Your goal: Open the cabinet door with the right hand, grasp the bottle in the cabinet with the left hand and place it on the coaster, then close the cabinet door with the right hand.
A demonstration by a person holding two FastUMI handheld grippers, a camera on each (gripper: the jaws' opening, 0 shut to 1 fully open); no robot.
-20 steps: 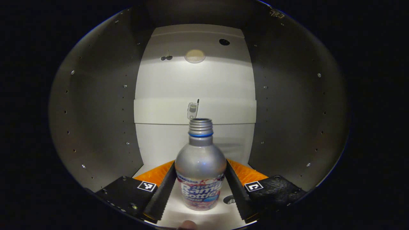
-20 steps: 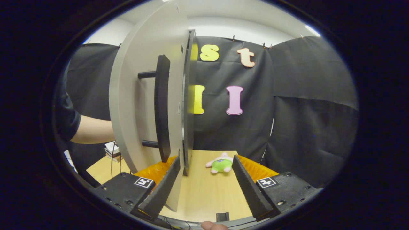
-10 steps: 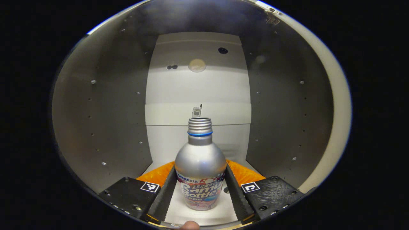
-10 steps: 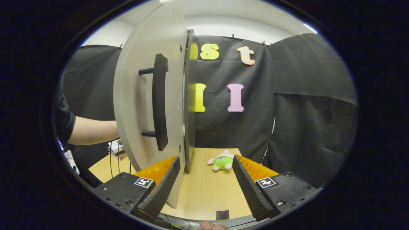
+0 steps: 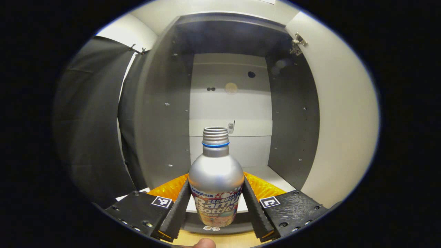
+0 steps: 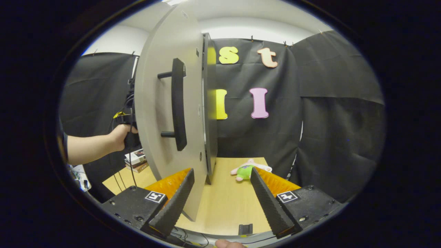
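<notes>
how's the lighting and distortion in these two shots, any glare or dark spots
Left gripper view: the cabinet side walls and top are dim, its back panel lit; a soft highlight sits on the bottle. Right gripper view: evenly lit; fisheye bows the cabinet door into a curve; the plush toy stays fairly sharp.

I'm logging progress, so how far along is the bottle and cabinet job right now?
Done: the cabinet door stands open. In hand: the left gripper is shut on the bottle, at the cabinet's front edge. Left: set it on the coaster, then close the door with the open right gripper.
</notes>
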